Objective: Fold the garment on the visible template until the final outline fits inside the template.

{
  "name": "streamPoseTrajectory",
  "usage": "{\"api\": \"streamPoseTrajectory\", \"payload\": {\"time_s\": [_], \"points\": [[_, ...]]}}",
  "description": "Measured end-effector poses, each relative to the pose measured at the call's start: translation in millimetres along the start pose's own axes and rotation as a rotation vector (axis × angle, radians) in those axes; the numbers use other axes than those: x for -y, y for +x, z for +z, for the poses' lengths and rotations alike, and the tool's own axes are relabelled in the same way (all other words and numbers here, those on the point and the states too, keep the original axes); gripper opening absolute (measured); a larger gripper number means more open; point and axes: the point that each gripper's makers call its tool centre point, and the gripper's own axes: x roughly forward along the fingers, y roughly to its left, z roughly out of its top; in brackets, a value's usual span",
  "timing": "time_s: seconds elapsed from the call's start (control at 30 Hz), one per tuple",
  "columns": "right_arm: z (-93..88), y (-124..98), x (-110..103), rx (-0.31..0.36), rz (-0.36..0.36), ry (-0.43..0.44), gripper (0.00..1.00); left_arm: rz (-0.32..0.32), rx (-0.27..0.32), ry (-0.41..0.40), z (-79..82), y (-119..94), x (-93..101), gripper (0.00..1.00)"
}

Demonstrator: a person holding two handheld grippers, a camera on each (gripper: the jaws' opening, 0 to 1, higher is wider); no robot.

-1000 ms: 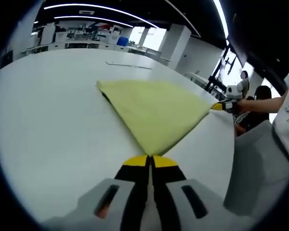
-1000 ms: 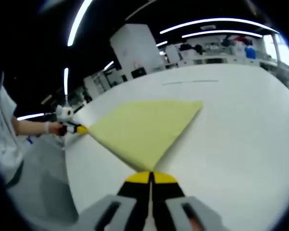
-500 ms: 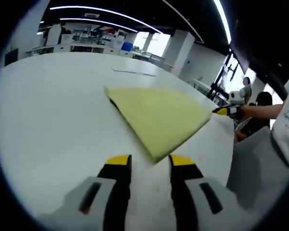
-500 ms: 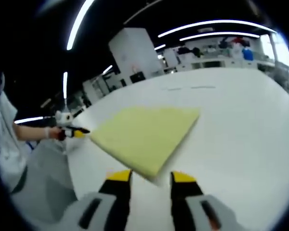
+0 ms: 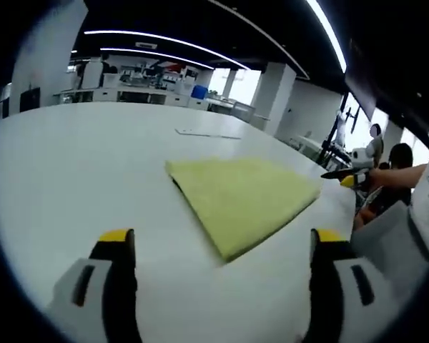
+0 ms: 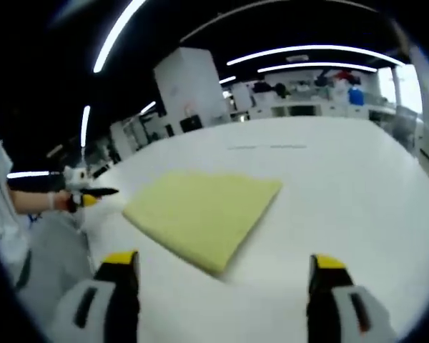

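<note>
A folded pale yellow garment (image 5: 243, 199) lies flat on the white table (image 5: 79, 179), its near corner pointing toward me. My left gripper (image 5: 222, 246) stands open just in front of that corner, nothing between its yellow-tipped jaws. In the right gripper view the same garment (image 6: 204, 213) lies ahead, and my right gripper (image 6: 220, 268) is open wide before its near corner, touching nothing. The left gripper (image 6: 89, 196) shows at the left of that view, the right gripper (image 5: 350, 176) at the right of the left gripper view. A thin line (image 5: 207, 133) marks the table beyond the garment.
The table's edge runs close to the garment on the person's side (image 5: 343, 214). A hand and sleeve (image 5: 407, 175) hold the other gripper. Desks and shelves stand far behind (image 6: 307, 93).
Both grippers let go of the garment's corners and opened wide. They pulled back and lifted a little, leaving the folded garment lying flat.
</note>
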Motion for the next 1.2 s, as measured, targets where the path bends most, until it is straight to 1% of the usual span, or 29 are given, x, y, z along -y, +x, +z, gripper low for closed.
{"api": "streamPoseTrajectory", "payload": {"time_s": [0.03,0.1,0.2,0.3,0.43,0.57,0.73,0.87,1.03,1.07,1.13,1.2], "points": [[-0.2,-1,0,0.003,-0.001,0.001,1.0,0.0,-0.004,0.004,-1.6,0,-0.4,0.99],[-0.7,-3,2,0.006,-0.005,-0.013,1.0,-0.003,-0.009,0.013,-3.4,-2,5.1,0.99],[-1.8,-6,5,0.016,-0.006,-0.003,1.0,-0.002,-0.006,0.018,-1.9,-3,3.6,0.99],[-5.3,-7,2,0.02,-0.005,0.006,1.0,-0.001,-0.007,0.029,-1.0,-5,8.3,0.99],[-6.5,-8,-7,0.009,0.012,-0.023,1.0,-0.011,-0.017,0.055,-0.1,-6,18.3,0.99],[-4.1,-8,-12,0.023,0.027,-0.028,1.0,-0.006,-0.02,0.058,0.4,-6,21.3,0.99],[-8.3,-11,-17,0.008,0.026,-0.044,1.0,-0.007,-0.013,0.061,1.3,-5,22.1,0.99],[-6.0,-14,-20,0.016,0.034,-0.041,1.0,-0.003,-0.007,0.054,1.5,-6,24.4,0.99],[-11.8,-12,-23,-0.009,0.051,-0.052,1.0,-0.004,-0.016,0.056,-0.3,-8,28.7,0.98],[-11.8,-11,-23,-0.011,0.052,-0.052,1.0,0.001,-0.018,0.055,1.5,-8,30.2,0.98],[-9.4,-9,-26,0.003,0.056,-0.041,1.0,-0.004,-0.011,0.056,6.4,-9,34.6,0.98],[-7.5,-7,-31,0.016,0.065,-0.029,1.0,-0.006,-0.012,0.059,7.3,-10,35.2,0.98]]}}
